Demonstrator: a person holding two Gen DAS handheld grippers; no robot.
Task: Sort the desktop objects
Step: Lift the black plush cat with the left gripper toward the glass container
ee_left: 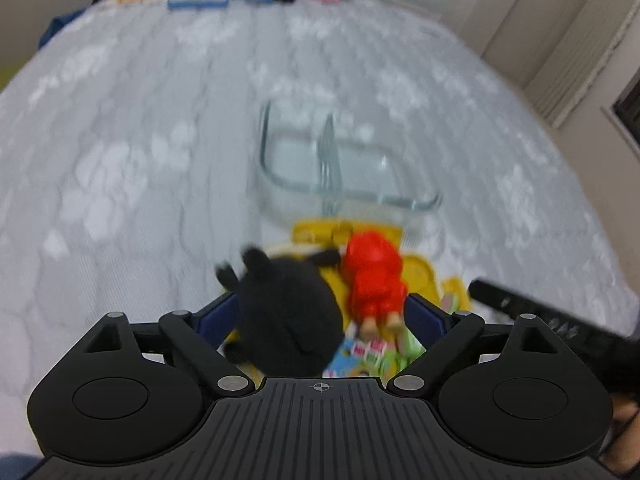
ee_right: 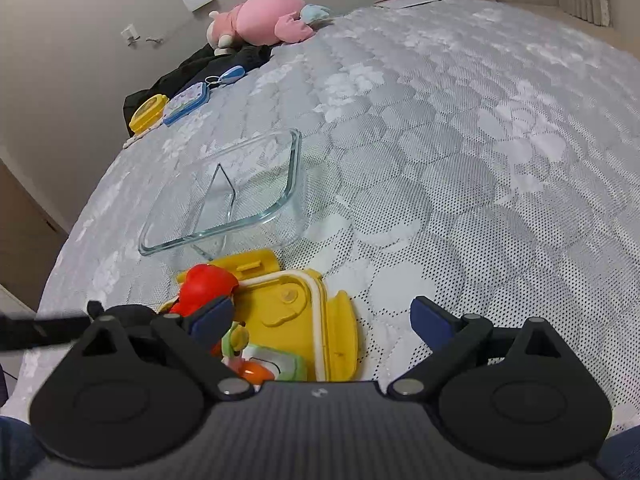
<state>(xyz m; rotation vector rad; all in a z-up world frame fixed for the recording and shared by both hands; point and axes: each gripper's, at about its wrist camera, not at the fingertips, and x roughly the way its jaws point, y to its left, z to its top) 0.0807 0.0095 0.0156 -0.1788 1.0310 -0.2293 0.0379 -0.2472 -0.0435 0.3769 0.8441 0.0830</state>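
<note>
My left gripper (ee_left: 322, 312) is open, its blue fingers either side of a black plush toy (ee_left: 286, 312) and a red toy figure (ee_left: 374, 280); both lie on a yellow lid (ee_left: 418, 270). The view is blurred. A clear glass divided container (ee_left: 344, 156) stands just beyond. My right gripper (ee_right: 322, 320) is open and empty over the yellow lid (ee_right: 288, 316). The red figure (ee_right: 206, 288) is by its left finger. A green and orange toy (ee_right: 256, 360) lies under it. The glass container (ee_right: 236, 192) is ahead to the left.
On the grey quilted mattress (ee_right: 460, 152), a pink plush (ee_right: 268, 18), a blue tin (ee_right: 186, 104), a small yellow box (ee_right: 148, 112) and dark clothing (ee_right: 208, 64) sit at the far edge by the wall. The right gripper's black finger (ee_left: 532, 308) shows at the left wrist view's right.
</note>
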